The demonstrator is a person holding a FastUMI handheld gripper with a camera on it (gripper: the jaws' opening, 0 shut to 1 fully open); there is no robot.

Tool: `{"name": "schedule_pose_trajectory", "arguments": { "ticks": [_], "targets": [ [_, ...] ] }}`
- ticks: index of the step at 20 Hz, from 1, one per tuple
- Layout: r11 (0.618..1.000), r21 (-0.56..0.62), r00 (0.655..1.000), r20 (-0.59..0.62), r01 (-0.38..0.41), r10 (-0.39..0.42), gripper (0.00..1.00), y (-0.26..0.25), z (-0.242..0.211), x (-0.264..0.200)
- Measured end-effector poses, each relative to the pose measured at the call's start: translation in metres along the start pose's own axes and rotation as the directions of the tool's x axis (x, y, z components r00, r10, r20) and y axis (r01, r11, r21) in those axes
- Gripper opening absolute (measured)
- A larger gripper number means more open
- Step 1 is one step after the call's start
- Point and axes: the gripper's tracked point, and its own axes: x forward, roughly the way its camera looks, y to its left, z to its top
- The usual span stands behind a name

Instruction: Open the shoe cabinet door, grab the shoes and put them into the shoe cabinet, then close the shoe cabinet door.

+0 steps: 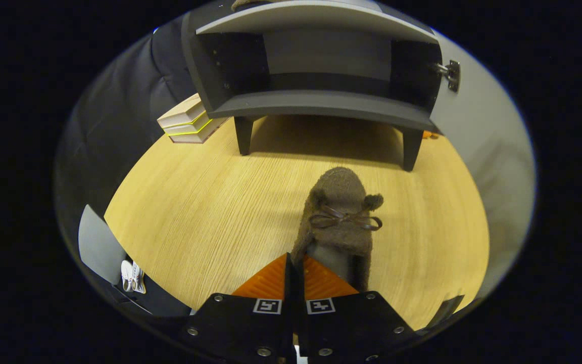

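Note:
A brown fuzzy shoe (339, 202) with a small bow points away from me toward the cabinet, its toe well short of the cabinet's legs. My gripper (294, 260) is shut on the left rim of the shoe's opening, with the fingers almost touching. The dark grey shoe cabinet (321, 103) stands on short legs at the far side of the wooden table (210, 212). Its inside is open and looks bare. Its pale door (478, 126) is swung out to the right on a metal hinge (450, 76).
A stack of books (187, 121) lies left of the cabinet by its front left leg. Something small and orange (430, 135) peeks out behind the right leg. Below the table's near left edge a white sneaker (133, 277) is on the floor.

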Motion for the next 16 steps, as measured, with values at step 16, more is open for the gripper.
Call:
{"name": "schedule_pose_trajectory", "arguments": {
  "ticks": [16],
  "targets": [
    [0.983,0.120,0.934,0.314,0.141,-0.172,0.04,0.025,0.154,-0.171]
  ]
}}
